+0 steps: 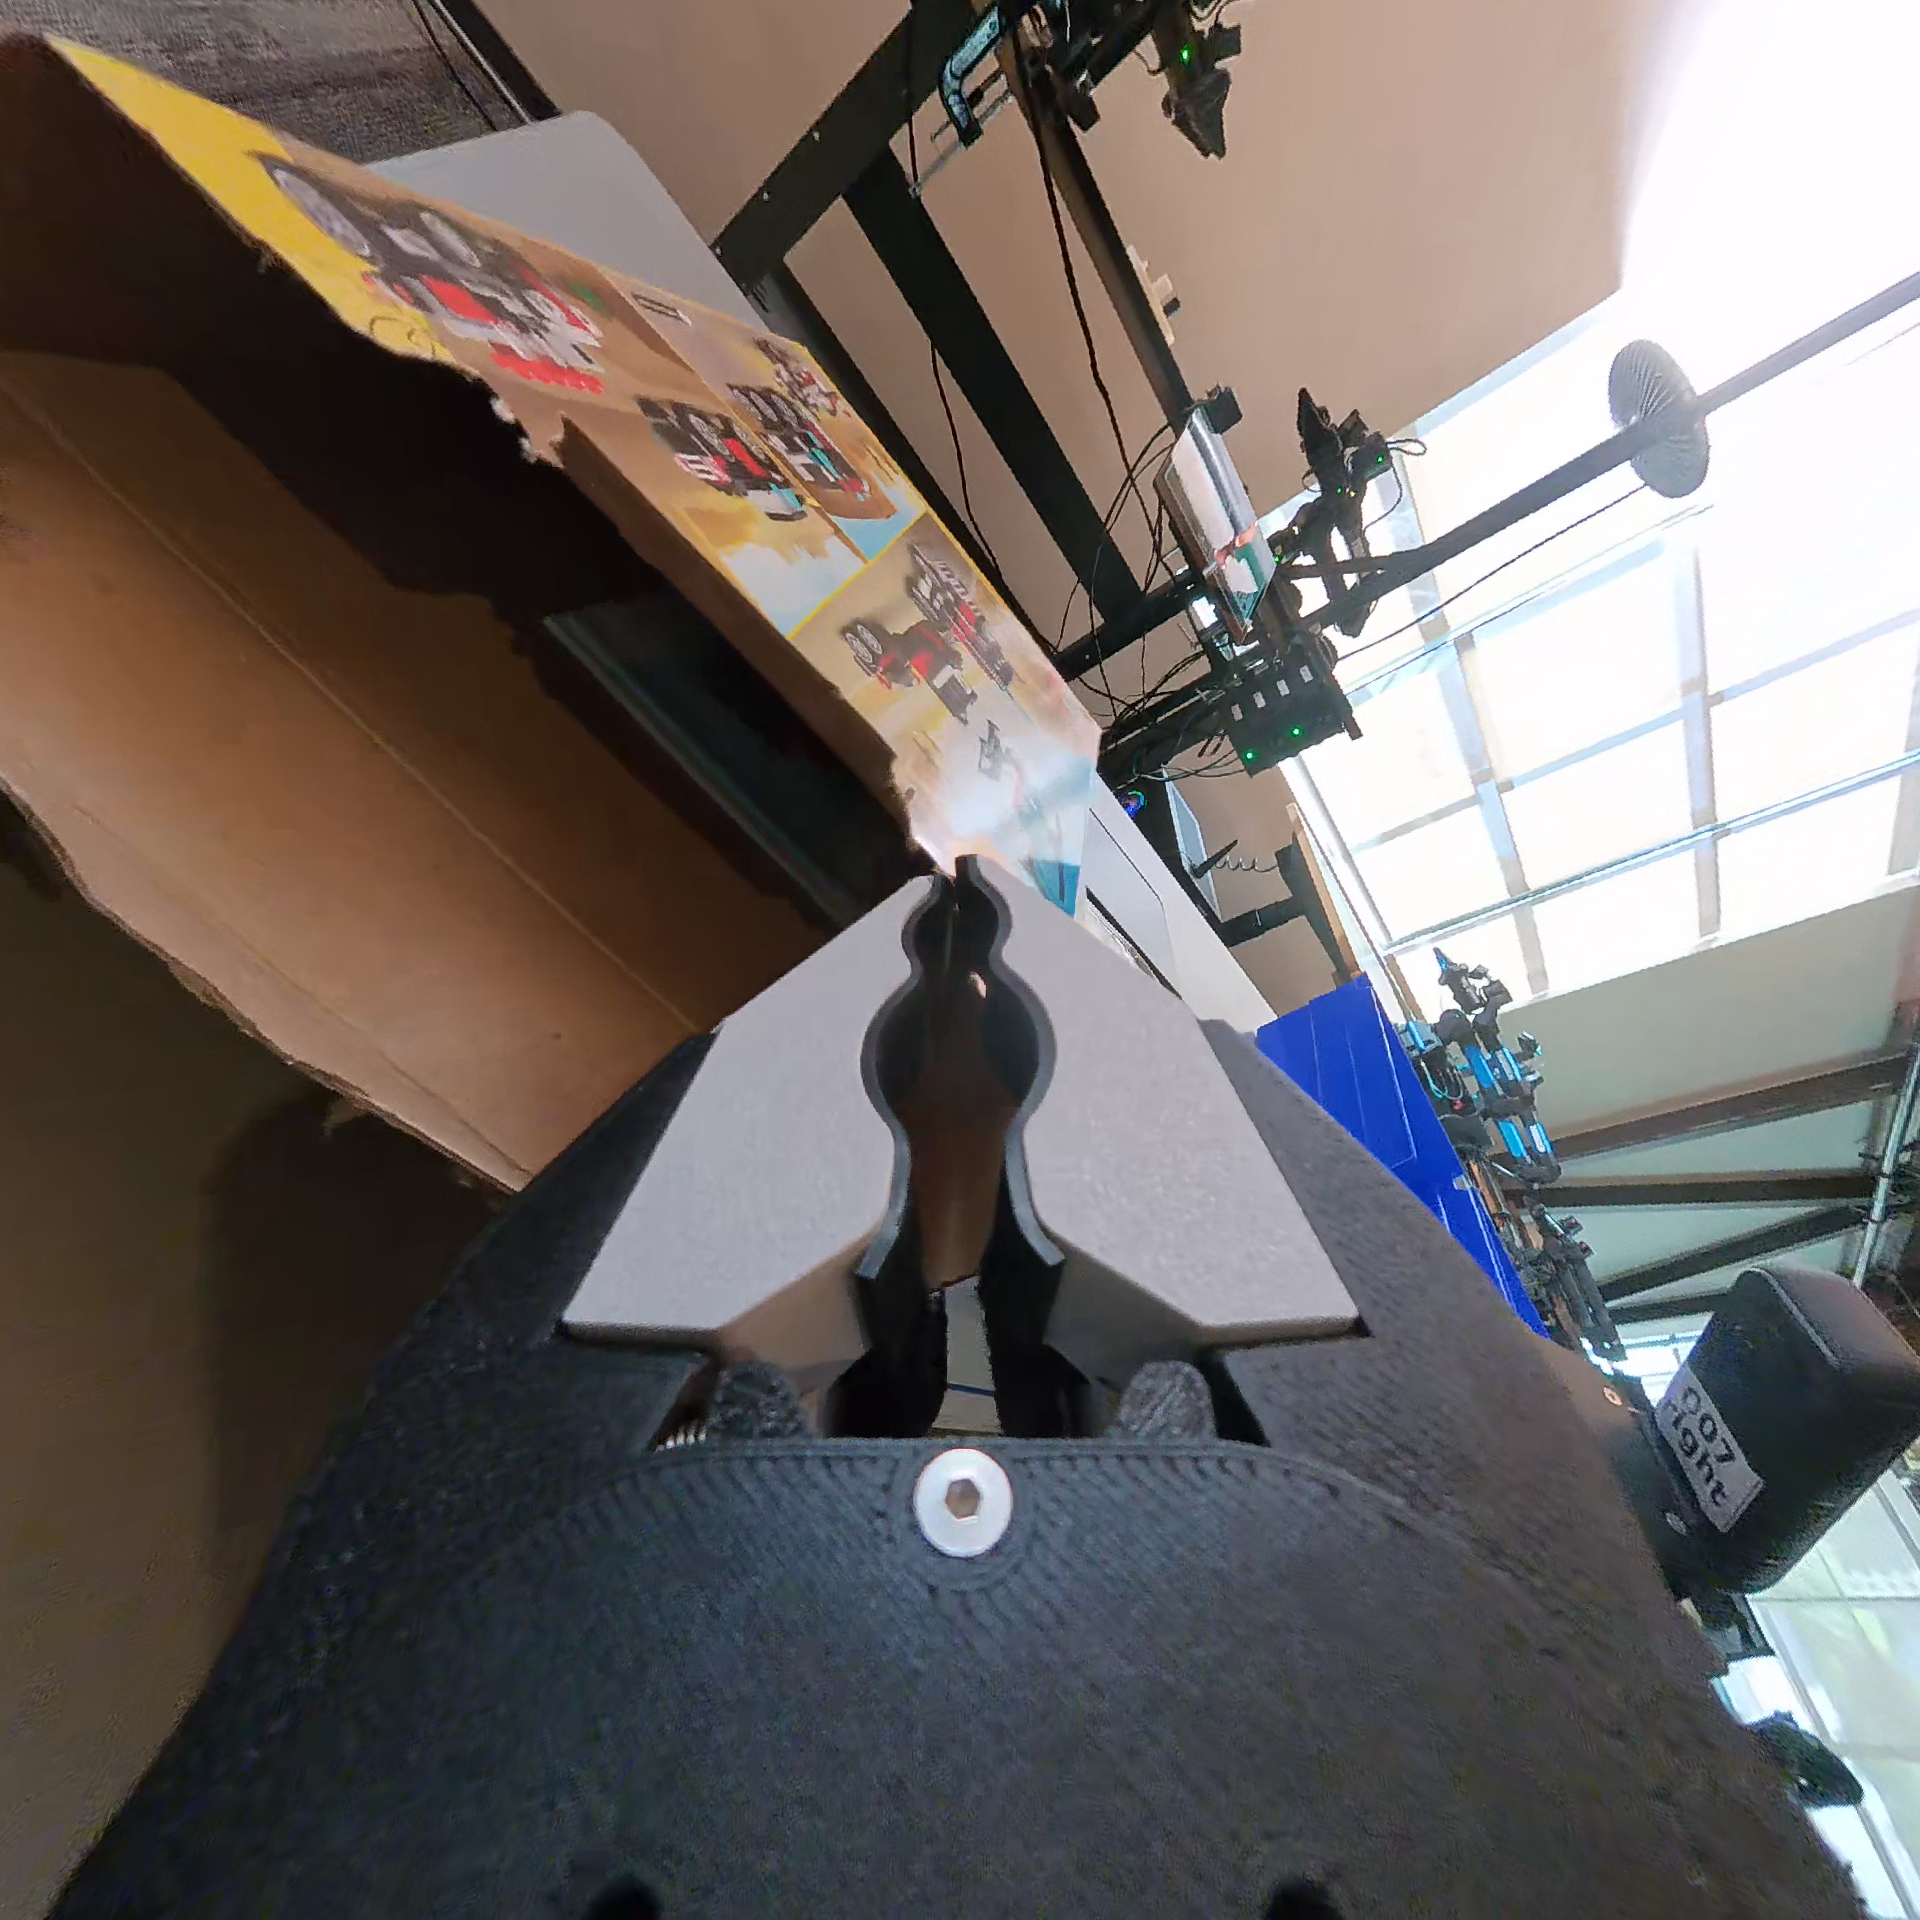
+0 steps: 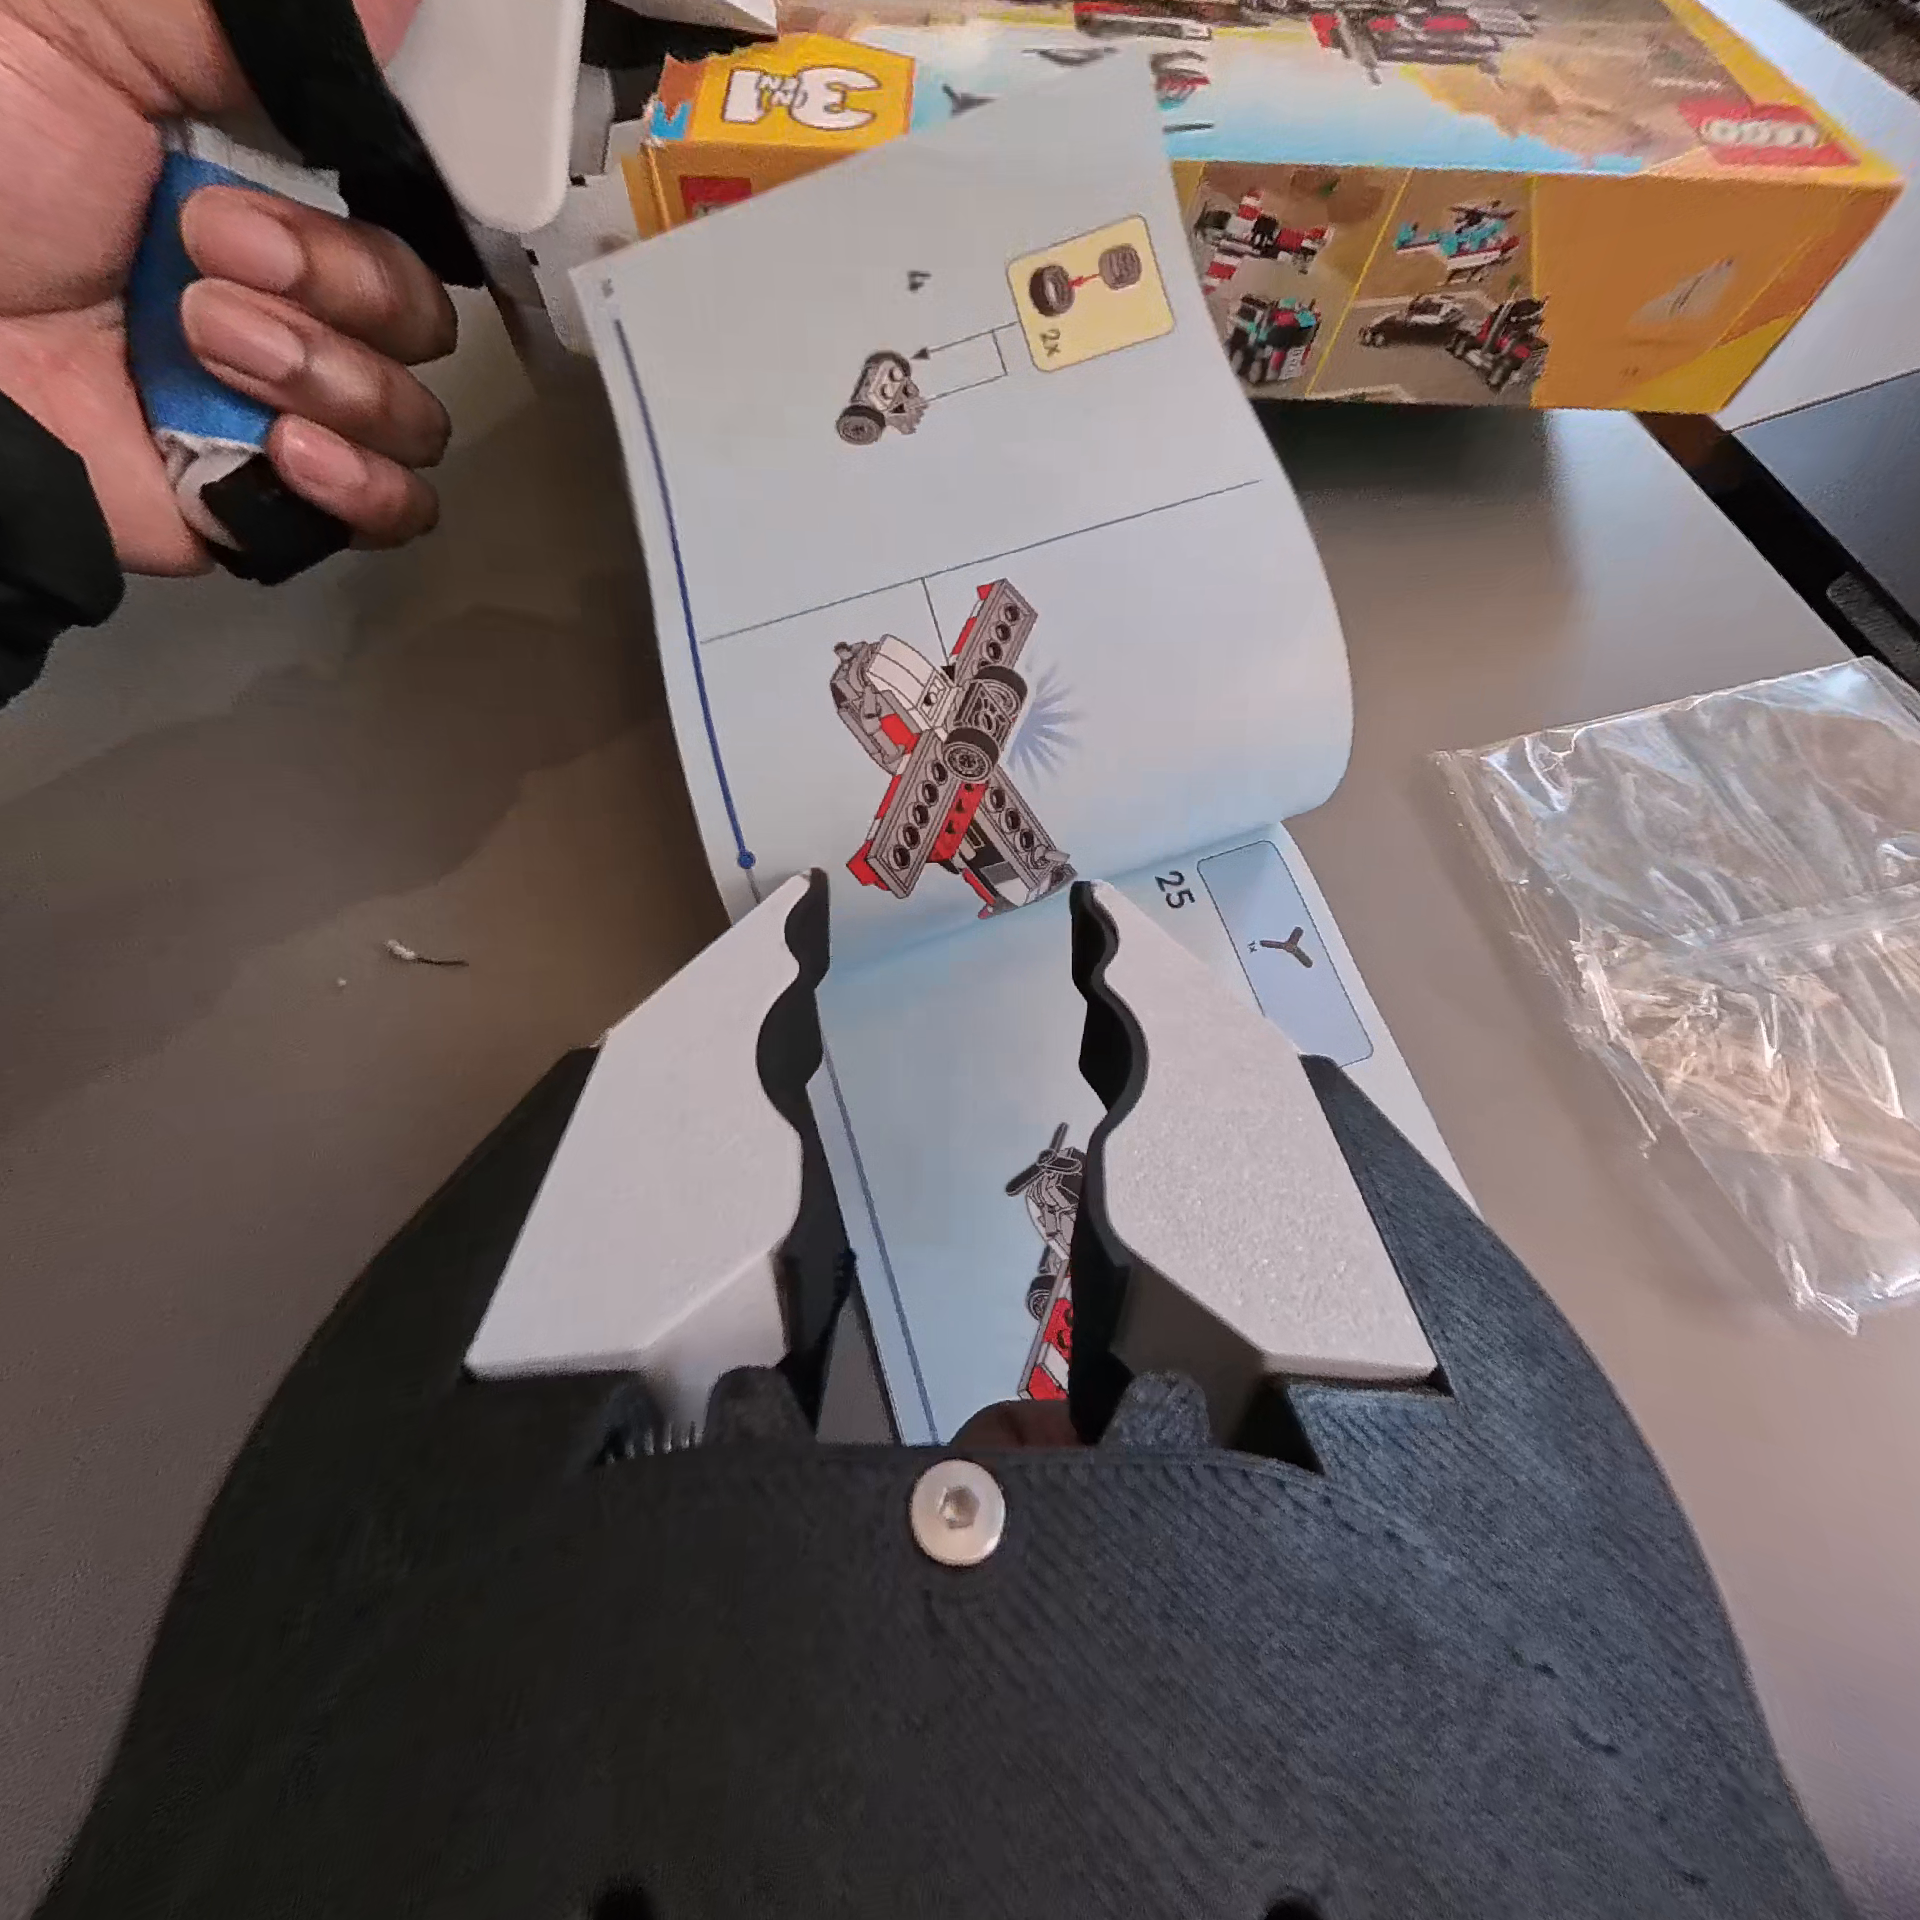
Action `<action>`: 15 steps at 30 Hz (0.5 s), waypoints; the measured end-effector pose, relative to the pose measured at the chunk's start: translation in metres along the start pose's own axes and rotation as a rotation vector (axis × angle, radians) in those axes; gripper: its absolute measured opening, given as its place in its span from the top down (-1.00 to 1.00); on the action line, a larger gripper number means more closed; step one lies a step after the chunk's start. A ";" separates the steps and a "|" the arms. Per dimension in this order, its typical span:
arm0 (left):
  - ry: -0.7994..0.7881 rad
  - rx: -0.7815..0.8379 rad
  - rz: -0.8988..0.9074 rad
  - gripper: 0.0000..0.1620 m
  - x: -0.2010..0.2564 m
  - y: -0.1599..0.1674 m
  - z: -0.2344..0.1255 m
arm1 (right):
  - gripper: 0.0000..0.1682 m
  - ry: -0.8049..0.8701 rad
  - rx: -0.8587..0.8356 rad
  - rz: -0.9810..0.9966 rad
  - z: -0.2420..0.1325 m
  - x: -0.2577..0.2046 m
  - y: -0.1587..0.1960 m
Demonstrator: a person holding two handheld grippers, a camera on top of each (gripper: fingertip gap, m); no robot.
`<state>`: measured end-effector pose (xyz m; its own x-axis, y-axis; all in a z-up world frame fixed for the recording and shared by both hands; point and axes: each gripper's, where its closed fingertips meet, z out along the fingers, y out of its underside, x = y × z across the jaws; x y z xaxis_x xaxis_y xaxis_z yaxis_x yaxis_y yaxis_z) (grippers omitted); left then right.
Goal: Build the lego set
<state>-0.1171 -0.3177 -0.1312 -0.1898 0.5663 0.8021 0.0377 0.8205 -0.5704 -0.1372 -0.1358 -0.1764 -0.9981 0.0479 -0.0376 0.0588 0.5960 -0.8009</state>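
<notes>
So the right gripper (image 2: pixel 945 894) is spread wide over the open instruction booklet (image 2: pixel 935 623) on the table (image 2: pixel 312 831) — one page curls up just past its tips. Left gripper (image 1: pixel 958 873) is pressed together at a page edge, lego box (image 1: pixel 727 468) beyond.

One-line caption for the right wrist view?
Open right gripper over curling light-blue instruction booklet, yellow cardboard box behind.

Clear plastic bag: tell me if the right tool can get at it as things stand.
Probably yes. The right tool is open over the instruction booklet, and the clear plastic bag lies flat on bare table beside it, nothing between.
</notes>
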 end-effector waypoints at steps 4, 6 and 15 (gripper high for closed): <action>-0.002 0.006 0.005 0.99 -0.002 -0.004 -0.003 | 0.44 -0.002 -0.002 -0.003 0.001 -0.002 0.000; -0.004 0.025 0.004 0.99 -0.002 -0.008 -0.005 | 0.43 -0.002 -0.001 -0.005 0.001 -0.002 0.000; -0.005 0.053 0.025 0.99 0.000 -0.016 -0.010 | 0.43 -0.006 -0.002 -0.024 0.007 -0.007 -0.004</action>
<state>-0.1080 -0.3302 -0.1202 -0.1945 0.5857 0.7868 -0.0099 0.8009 -0.5987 -0.1304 -0.1439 -0.1772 -0.9993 0.0284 -0.0223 0.0349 0.5986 -0.8003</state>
